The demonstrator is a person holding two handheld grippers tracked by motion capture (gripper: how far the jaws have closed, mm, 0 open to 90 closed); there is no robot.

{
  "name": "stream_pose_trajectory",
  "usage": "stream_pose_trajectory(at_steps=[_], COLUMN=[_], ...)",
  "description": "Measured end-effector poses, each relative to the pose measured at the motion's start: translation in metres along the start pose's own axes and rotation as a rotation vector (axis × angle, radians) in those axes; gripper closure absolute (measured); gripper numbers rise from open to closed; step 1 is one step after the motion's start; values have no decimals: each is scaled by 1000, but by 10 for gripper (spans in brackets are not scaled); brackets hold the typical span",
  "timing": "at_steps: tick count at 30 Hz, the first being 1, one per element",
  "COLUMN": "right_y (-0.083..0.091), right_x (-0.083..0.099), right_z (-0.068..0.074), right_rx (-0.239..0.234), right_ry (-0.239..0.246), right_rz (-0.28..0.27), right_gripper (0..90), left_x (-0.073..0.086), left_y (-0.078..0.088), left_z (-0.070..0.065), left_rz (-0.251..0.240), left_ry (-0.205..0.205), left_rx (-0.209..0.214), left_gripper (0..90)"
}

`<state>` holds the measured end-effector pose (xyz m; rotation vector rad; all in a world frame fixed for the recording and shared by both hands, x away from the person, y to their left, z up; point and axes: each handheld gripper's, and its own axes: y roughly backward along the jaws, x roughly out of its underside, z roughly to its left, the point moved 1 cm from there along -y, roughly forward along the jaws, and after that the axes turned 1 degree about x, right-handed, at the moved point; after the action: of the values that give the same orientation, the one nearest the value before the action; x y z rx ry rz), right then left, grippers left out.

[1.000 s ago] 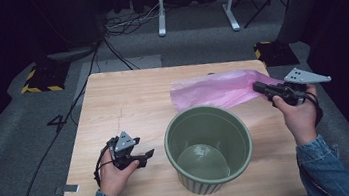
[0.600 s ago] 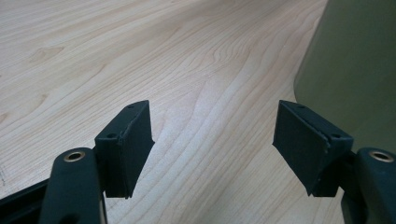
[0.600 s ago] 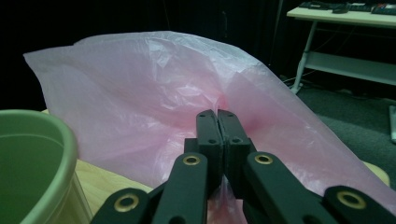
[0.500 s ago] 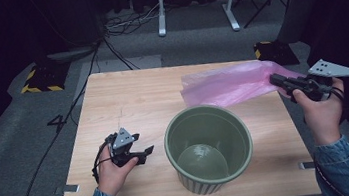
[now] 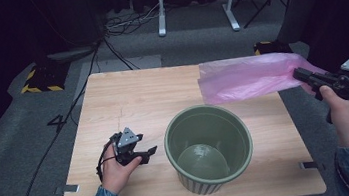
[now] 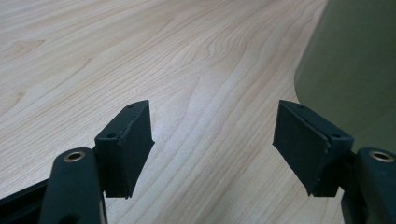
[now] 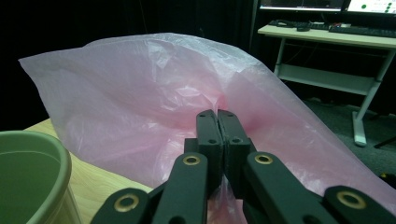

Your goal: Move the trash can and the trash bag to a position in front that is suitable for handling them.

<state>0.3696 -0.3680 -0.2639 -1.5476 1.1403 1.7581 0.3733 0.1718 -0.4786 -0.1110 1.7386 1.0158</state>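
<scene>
Wooden table (image 5: 127, 98), dim studio: bin-lining.
R gripper (image 7: 217, 116) clamped on pink bag (image 5: 245, 76); L gripper (image 6: 212, 140) released, idle beside green bin (image 5: 208, 146). Tip: grab opposite hem w/ L before spreading.

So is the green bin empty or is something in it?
Empty: the high view looks into the upright green bin and shows only its bare bottom.

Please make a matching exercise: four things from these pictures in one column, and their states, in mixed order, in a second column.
1. pink plastic bag
2. green bin
3. left gripper
4. right gripper

a. jaws wide open, nothing between them
b. stands upright on the table, empty
c. jaws shut on thin film
d. pinched at one end, lifted

Pairs: 1-d, 2-b, 3-a, 4-c
</scene>
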Motion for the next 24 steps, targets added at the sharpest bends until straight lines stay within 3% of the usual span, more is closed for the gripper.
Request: stream_pose_trajectory(at_steps=[8,17,24], right_y=[18,26,21], right_x=[-7,-13,-8], right_z=[1,22,39], right_rx=[-1,-55,-97], right_ry=[-10,15,38], right_rz=[-12,-24,-2], right_gripper=[891,891,891], left_x=[2,4,4], left_y=[0,-2,-1], left_z=[1,2,1], left_rz=[2,9,6], left_ry=[7,11,13], left_rx=[-2,0,-2], left_gripper=[280,280,280])
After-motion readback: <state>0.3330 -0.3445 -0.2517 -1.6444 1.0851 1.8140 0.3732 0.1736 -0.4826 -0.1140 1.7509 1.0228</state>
